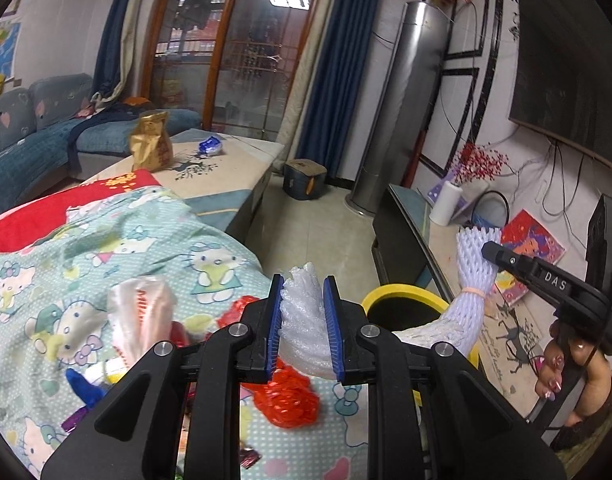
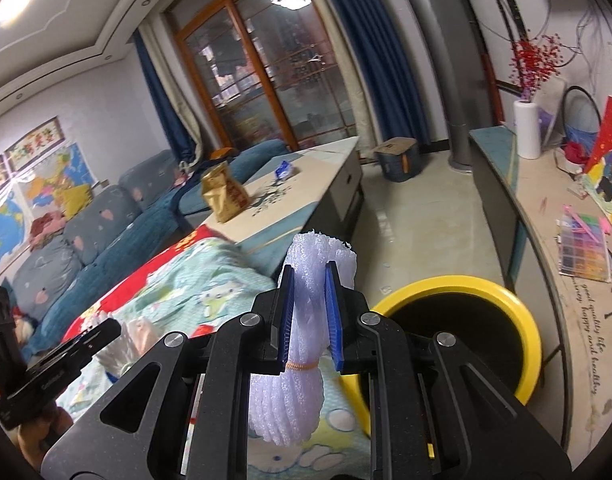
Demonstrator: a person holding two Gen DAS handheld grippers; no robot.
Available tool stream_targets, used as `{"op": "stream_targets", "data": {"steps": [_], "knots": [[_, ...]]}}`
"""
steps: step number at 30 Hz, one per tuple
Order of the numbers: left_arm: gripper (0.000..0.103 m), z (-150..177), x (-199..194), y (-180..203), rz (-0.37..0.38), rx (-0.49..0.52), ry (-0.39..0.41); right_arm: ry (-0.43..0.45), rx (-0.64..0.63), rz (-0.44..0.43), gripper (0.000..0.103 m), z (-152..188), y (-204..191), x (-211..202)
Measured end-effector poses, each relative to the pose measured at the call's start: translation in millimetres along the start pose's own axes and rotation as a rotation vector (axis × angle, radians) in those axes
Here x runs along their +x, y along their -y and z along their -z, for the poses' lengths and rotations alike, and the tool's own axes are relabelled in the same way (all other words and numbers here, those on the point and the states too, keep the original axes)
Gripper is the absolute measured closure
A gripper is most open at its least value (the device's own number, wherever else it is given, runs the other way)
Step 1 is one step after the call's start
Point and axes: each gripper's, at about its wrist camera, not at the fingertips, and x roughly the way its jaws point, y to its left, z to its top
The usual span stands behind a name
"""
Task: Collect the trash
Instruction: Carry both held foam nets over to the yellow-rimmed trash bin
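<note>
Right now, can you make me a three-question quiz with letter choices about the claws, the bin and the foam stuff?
1. Where is the gold snack bag?
A. on the low table
B. inside the bin
C. on the floor

2. What colour is the bin's rim?
A. green
B. yellow
C. red

3. What is the right claw doing?
A. hanging open with nothing in it
B. pinching the gold bag
C. pinching the white foam net

Answers:
1. A, the bag stands on the pale tabletop beyond the cartoon-cat cloth.
2. B, a yellow ring surrounds the bin's dark inside.
3. C, its blue pads press the foam's sides near the rubber band; the left claw pinches foam too.
</note>
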Motion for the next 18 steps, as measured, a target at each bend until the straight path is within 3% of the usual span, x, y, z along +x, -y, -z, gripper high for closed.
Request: {"op": "stream_targets", "data": {"steps": [18], "knots": [[0.084,12.9,39.5,57.4,0.016,0.124,-0.053,0.063,0.018,0.183,0.092,-1.2,67.9,-5.6]]}}
